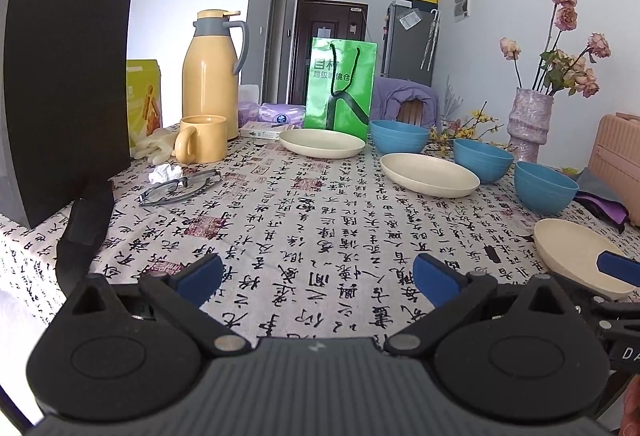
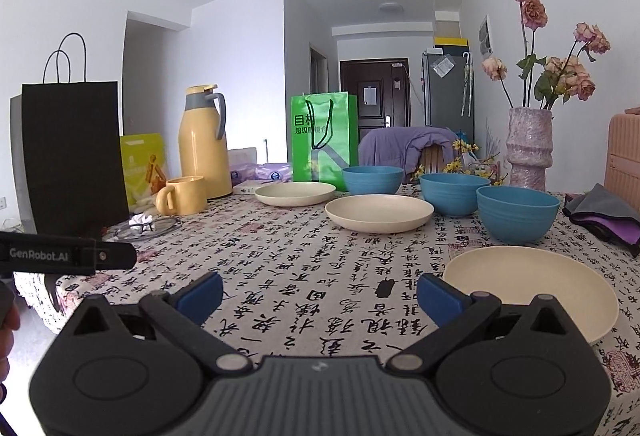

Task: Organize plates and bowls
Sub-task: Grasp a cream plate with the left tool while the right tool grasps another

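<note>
Three shallow cream-coloured round plates and three ribbed blue round bowls sit spread across a worktop [image 2: 304, 268] draped in a white cloth printed with black Chinese calligraphy and red seal stamps. The nearest cream plate [image 2: 532, 292] lies at the front right, just ahead of the right gripper [image 2: 320, 296], whose blue-padded jaws stand wide apart with nothing between them. Behind that plate stands the nearest blue bowl [image 2: 518, 212], with the middle blue bowl [image 2: 454, 192] beside it to the left and the far blue bowl [image 2: 372, 178] further back. The middle cream plate [image 2: 378, 212] rests in front of the far bowl, and the far cream plate [image 2: 295, 193] lies beside a glossy green paper gift bag [image 2: 324, 140] printed with white Chinese characters that are partly hidden by its cord handle. All plates and bowls sit upright and apart from one another, none stacked.

The left gripper [image 1: 320, 276] hovers low over the cloth, jaws likewise apart and holding nothing; in the right wrist view its side arm [image 2: 68, 254] bears the lettering "GenRobot.AI". To the left stand a tall matte black paper bag [image 1: 66, 96], a yellow thermos jug with grey handle [image 1: 210, 68] and a yellow ceramic mug [image 1: 202, 138], with a pair of dark-framed glasses [image 1: 180, 186] lying nearby. A mottled pink ceramic vase [image 2: 528, 148] of dried roses stands at the right rear.
</note>
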`<state>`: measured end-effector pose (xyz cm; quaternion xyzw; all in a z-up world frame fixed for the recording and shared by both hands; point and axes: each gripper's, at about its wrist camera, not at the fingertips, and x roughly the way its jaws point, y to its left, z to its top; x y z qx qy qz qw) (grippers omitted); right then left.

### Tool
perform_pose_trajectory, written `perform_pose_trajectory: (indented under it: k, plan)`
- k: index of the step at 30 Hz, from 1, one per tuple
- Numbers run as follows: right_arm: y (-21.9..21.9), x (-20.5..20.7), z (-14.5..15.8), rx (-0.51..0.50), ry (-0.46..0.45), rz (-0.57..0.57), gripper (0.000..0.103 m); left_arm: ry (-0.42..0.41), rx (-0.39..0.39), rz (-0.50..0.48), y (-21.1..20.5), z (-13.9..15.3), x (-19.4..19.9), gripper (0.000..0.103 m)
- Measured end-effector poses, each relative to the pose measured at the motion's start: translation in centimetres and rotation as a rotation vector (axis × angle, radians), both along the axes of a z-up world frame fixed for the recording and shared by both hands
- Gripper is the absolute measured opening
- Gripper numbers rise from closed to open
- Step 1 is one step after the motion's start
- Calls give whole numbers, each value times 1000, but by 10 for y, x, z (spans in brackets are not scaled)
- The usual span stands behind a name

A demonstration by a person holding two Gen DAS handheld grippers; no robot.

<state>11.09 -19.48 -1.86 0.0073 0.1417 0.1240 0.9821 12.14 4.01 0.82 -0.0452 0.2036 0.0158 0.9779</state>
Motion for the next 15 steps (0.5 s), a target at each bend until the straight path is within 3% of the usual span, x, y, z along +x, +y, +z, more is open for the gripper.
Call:
perform_pose_trajectory:
  k: [8,15]
  plan:
    - [3,35,5,-27,26,-38,103,28,-10,-12,2,0,38,103]
    - [-14,107,22,41,110,-76,103,57,-18,-58,-7,8,110,103]
